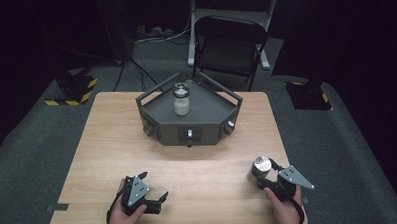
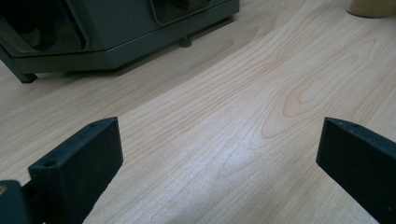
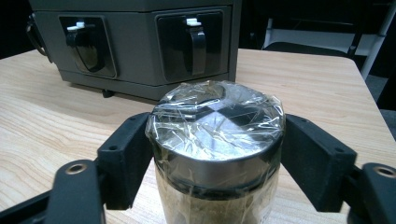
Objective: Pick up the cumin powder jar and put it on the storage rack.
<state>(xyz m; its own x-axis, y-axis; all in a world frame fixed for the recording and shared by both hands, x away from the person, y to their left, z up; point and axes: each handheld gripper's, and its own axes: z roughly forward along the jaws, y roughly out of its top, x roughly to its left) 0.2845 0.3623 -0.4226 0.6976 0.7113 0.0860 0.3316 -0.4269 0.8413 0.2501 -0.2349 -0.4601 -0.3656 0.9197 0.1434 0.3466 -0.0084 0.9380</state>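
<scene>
A jar [image 1: 261, 166] with a shiny metal lid wrapped in clear film stands on the wooden table [image 1: 112, 145] at the near right. My right gripper [image 1: 262, 177] is shut on the jar [image 3: 215, 140], with one black jaw against each side just under the lid. At the near left my left gripper [image 1: 154, 186] rests low over the table, open, with bare wood between its jaws [image 2: 219, 140]. A second jar [image 1: 181, 99] with a light body stands upright on the grey angular stand [image 1: 209, 111] at the table's far middle.
The grey stand [image 3: 140, 42] has latches on its front faces and rails around its top. A folding chair [image 1: 229, 41] stands behind the table. Black-and-yellow striped bases [image 1: 75, 89] sit on the floor at both sides. Bare wood lies between the grippers and the stand.
</scene>
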